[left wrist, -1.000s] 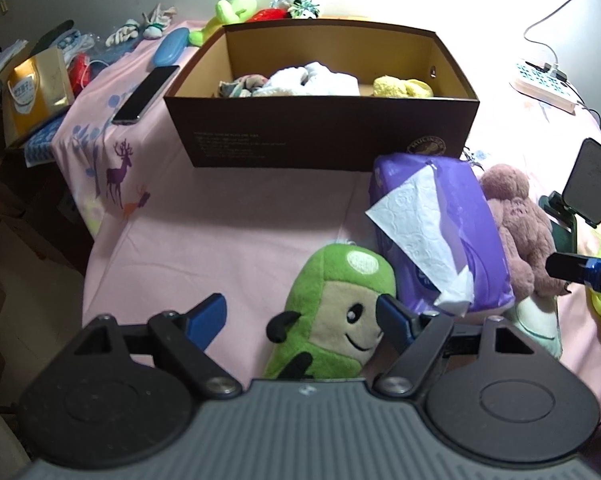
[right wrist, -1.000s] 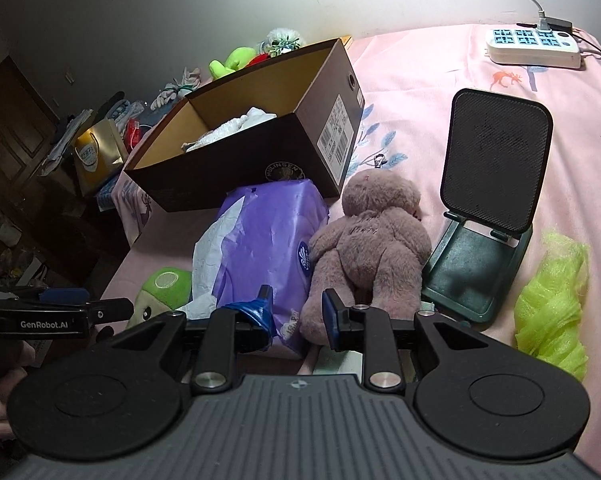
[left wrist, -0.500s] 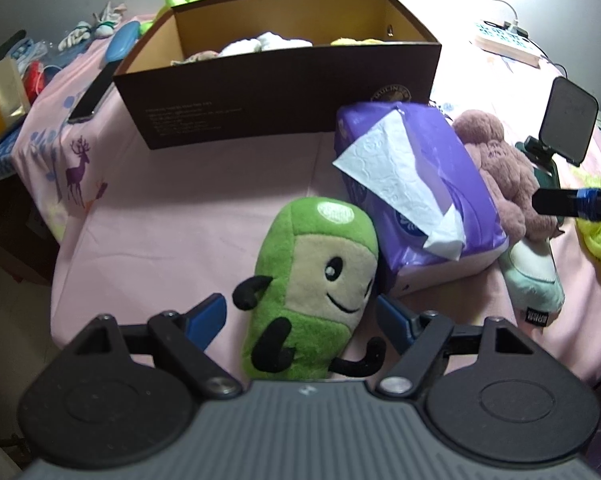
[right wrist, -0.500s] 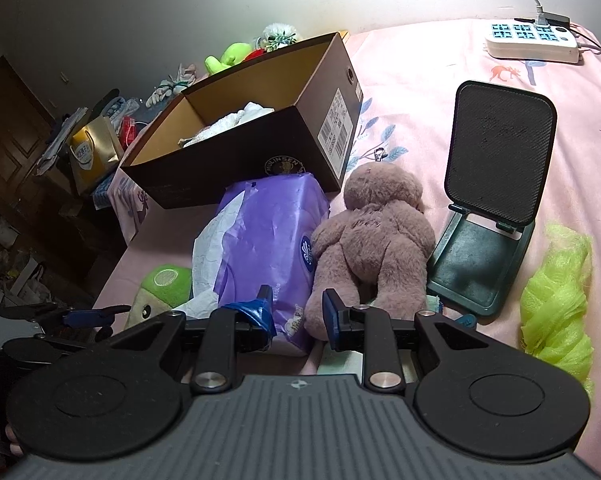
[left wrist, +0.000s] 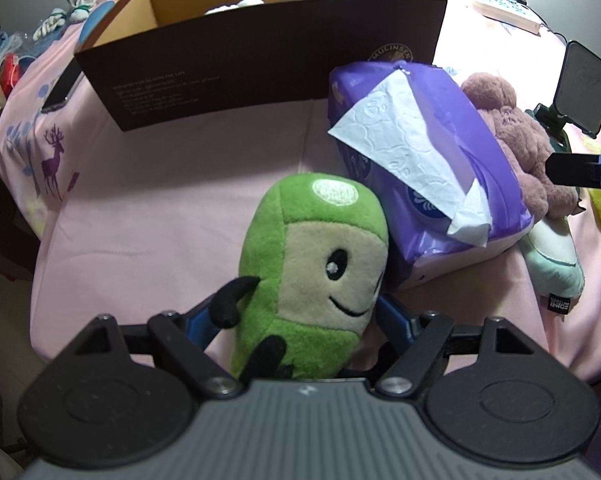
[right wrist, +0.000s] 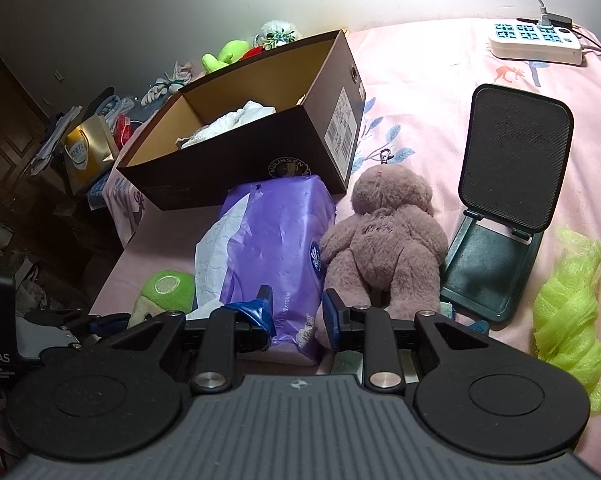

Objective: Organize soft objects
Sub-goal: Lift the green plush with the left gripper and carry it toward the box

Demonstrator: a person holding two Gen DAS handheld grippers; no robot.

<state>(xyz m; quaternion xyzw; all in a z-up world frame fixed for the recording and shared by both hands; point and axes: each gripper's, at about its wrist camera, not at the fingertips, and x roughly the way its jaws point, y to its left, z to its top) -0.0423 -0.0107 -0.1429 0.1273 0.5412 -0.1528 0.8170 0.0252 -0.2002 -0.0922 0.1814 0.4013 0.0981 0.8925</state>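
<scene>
The left gripper is squeezing the fuzzy green plush toy with a smiling face, which is lying on the pink bedsheet beside the purple tissue pack. The right gripper is hovering with its jaws apart near the mauve teddy bear.

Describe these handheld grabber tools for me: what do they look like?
Each is black plastic with a ribbed grey body, two round black discs, and angled link bars joined by silver pins. The left gripper and right gripper both end in blue finger pads. No cables show on either.
</scene>
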